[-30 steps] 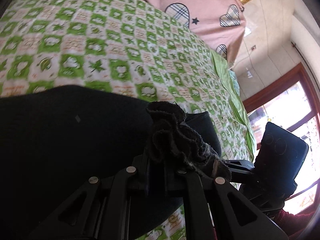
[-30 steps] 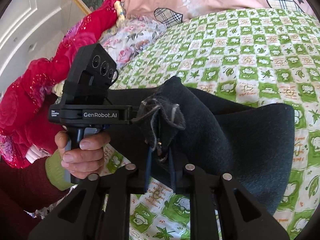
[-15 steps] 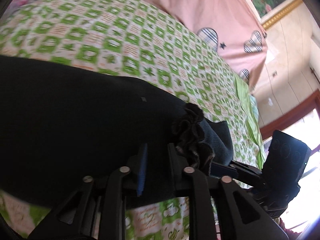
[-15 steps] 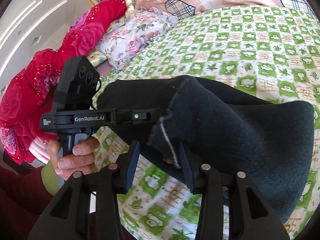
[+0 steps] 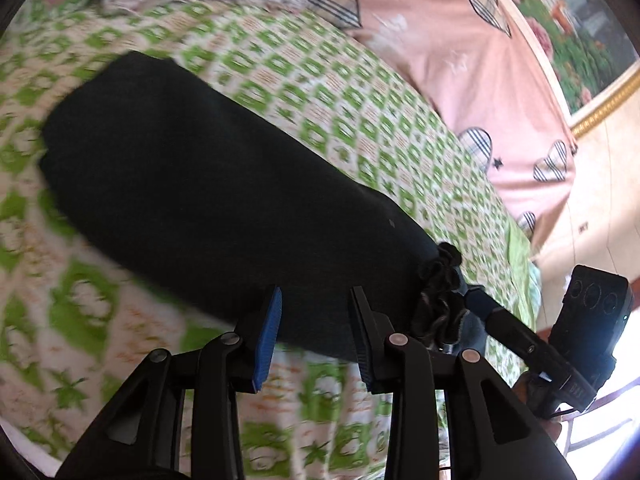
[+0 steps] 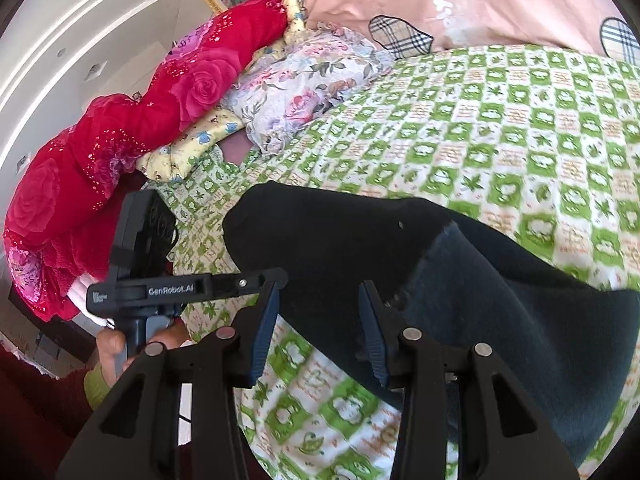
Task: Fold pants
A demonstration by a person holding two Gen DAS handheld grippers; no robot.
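Home bedroom (patterned bedsheet [image 6: 520,120], pillows [image 6: 304,80])

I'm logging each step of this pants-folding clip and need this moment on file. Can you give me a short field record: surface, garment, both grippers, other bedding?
surface: bed with a green-and-white checked sheet
garment: dark pants, folded, lying on the sheet
left gripper: jaws opening, not pressing on the pants; the fabric edge lies below the gap
right gripper: open, pads apart, over the pants' near edge, gripping nothing
bunched cuff: at the pants' end, next to the right gripper's fingers
other bedding: pink quilt with plaid hearts, red rose blanket, floral pillow
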